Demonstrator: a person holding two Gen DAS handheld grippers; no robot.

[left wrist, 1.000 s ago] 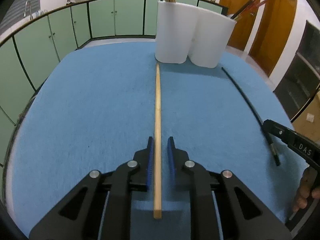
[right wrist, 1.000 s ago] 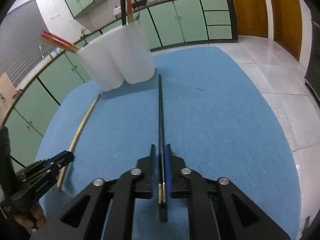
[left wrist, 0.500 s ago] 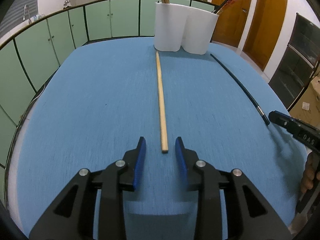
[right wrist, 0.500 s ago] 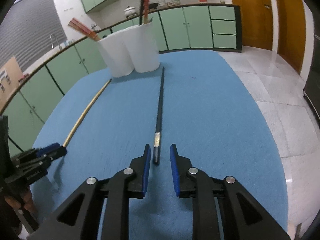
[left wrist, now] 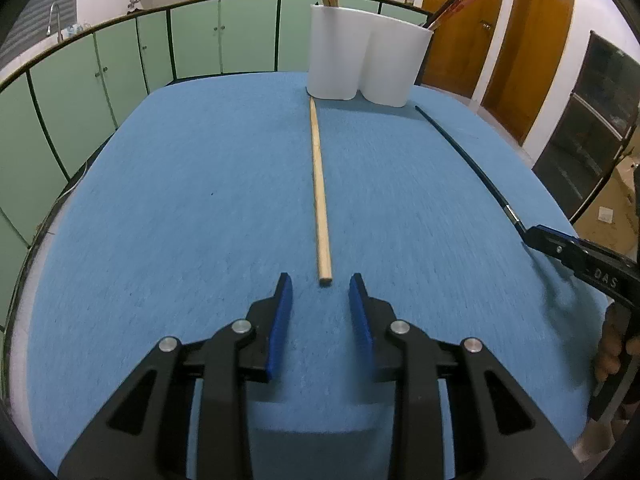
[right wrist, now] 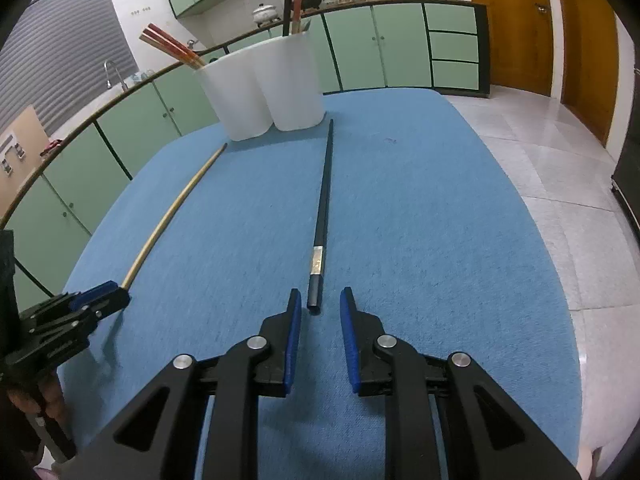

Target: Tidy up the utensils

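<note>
A pale wooden chopstick [left wrist: 318,184] lies on the blue tablecloth [left wrist: 180,200], pointing at the white two-part holder [left wrist: 366,64]. My left gripper [left wrist: 320,282] is open, its fingertips flanking the stick's near end without touching it. A black chopstick [right wrist: 325,200] with a silver band lies parallel, also aimed at the holder [right wrist: 264,84]. My right gripper [right wrist: 319,296] is open just behind that stick's near end, nothing between its pads. Each gripper also shows in the other's view: the right gripper [left wrist: 532,234] and the left gripper [right wrist: 116,296].
Red and dark chopsticks [left wrist: 456,2] stand in the holder at the table's far edge. Green cabinets [left wrist: 120,64] curve behind the table, wooden doors [left wrist: 532,40] stand at the right, and tiled floor [right wrist: 560,152] lies past the table's right edge.
Both grippers have let go of their chopsticks, spread their jaws and drawn back toward me. The sticks now lie on the cloth ahead of the fingertips.
</note>
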